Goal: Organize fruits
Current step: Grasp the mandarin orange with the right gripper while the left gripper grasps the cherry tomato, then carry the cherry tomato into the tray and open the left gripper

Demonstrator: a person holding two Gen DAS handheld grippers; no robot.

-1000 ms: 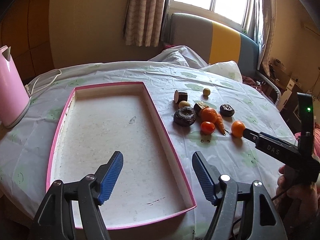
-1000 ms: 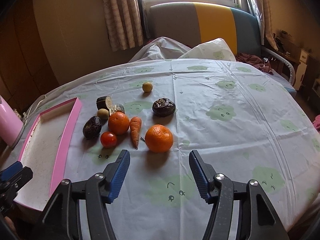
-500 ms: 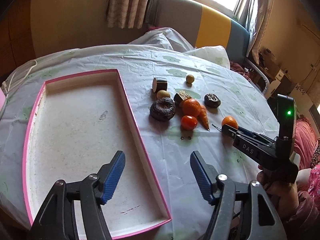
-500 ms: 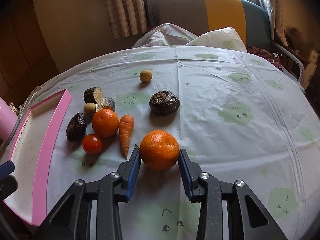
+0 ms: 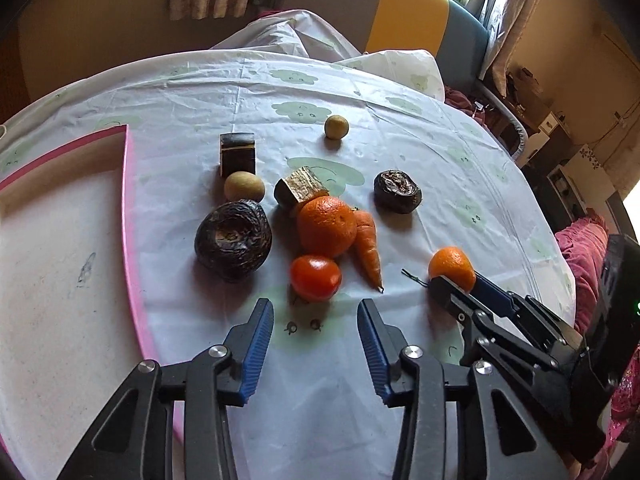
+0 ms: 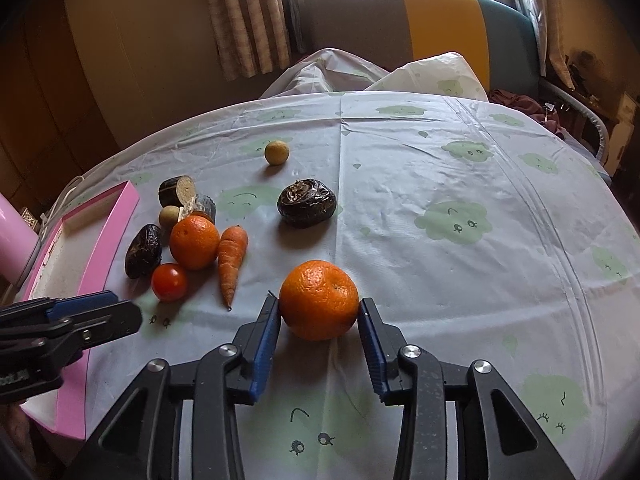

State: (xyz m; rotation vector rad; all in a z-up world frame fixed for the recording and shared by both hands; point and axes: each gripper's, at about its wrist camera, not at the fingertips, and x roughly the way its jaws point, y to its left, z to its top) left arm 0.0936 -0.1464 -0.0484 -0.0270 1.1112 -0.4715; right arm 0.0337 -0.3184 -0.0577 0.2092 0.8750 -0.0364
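Fruits are all sitting on the bench, none in the shallow pink-rimmed tray (image 5: 128, 216) yet. My right tongs (image 6: 319, 312) are clamped on the round orange mandarin (image 6: 319, 299), which I think hasn't left the cloth. Left tongs (image 5: 316, 320) gape apart just short of the small red tomato (image 5: 315, 278). Basically everything's left to do.

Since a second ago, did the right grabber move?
Yes. The right gripper went forward toward the pile of fruit and closed on the orange, which sits where it was beside the carrot.

No legible text. Faint upside-down white lettering on the black plastic left gripper (image 6: 96, 316) body, beside the pink rectangular tray (image 6: 108, 236); unreadable.
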